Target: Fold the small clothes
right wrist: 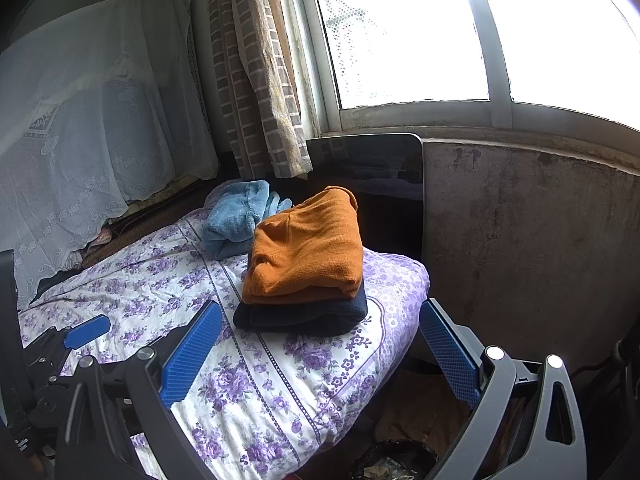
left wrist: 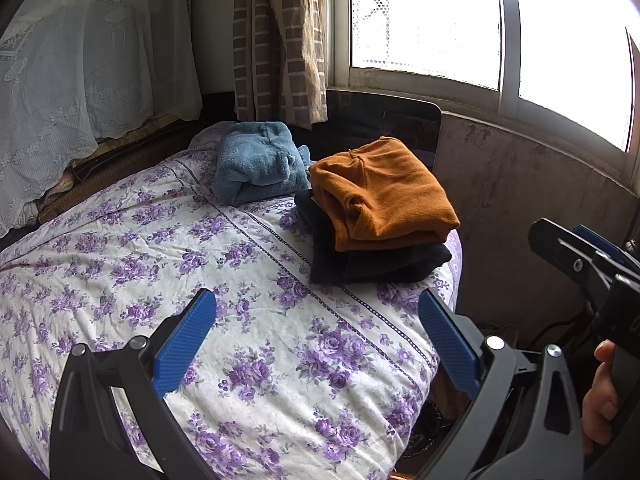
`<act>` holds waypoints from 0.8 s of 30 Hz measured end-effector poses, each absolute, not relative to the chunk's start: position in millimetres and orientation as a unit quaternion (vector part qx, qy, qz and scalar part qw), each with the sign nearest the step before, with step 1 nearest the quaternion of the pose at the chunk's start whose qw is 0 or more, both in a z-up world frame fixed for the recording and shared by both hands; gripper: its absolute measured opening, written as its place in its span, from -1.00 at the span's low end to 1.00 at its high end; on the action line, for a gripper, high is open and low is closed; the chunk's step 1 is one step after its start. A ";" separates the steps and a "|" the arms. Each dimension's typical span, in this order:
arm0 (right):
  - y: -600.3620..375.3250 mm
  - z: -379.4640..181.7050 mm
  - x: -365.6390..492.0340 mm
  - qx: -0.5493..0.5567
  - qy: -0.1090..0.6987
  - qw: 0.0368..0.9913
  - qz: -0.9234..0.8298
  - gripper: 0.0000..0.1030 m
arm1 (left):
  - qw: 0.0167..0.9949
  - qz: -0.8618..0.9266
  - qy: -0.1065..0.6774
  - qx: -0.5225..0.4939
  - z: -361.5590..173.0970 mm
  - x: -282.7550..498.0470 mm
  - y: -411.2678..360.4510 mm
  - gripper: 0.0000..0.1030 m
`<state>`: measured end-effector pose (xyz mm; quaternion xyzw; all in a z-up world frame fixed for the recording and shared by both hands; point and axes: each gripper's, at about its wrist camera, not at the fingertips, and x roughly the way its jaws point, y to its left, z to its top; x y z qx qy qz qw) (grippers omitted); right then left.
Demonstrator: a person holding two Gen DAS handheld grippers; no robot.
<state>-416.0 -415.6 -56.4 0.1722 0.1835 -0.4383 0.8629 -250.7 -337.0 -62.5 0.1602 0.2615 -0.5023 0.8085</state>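
From the left wrist camera, a bed covered by a white sheet printed with purple flowers [left wrist: 248,280] fills the view. Take the orange folded garment [left wrist: 380,192] as the landmark: it lies on top of a dark folded garment [left wrist: 372,260], the two forming a stack near the bed's far right corner. Just to the left of and behind the orange piece sits a blue fleecy garment [left wrist: 256,164], loosely bundled. Behind the stack a dark panel [left wrist: 384,120] leans against the wall under a bright window [left wrist: 424,20]; a brick-patterned curtain [left wrist: 276,40] hangs left of that, and white lace cloth [left wrist: 80,80] further left. The left gripper [left wrist: 316,344] hangs over the sheet in front of the stack, fingers spread wide, holding nothing. At the right edge a hand [left wrist: 600,396] grips the other tool.

From the right wrist camera, the orange garment [right wrist: 308,248] again tops the dark one [right wrist: 304,312], with the blue bundle [right wrist: 236,216] behind and to the left of it. The right gripper [right wrist: 320,352] is spread wide and empty, in front of the stack. The left gripper's blue pad [right wrist: 86,332] shows at the left.
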 end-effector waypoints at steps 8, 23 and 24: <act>-414.1 -54.8 -416.2 0.173 0.183 0.863 -0.439 0.93 | 0.808 -0.502 0.263 0.160 -61.9 -249.9 -338.8 0.91; -412.9 -55.4 -417.8 0.173 0.182 0.863 -0.439 0.93 | 0.808 -0.502 0.262 0.163 -62.1 -252.2 -337.8 0.91; -412.7 -55.5 -418.0 0.173 0.182 0.862 -0.440 0.93 | 0.808 -0.502 0.262 0.163 -61.6 -251.5 -339.5 0.91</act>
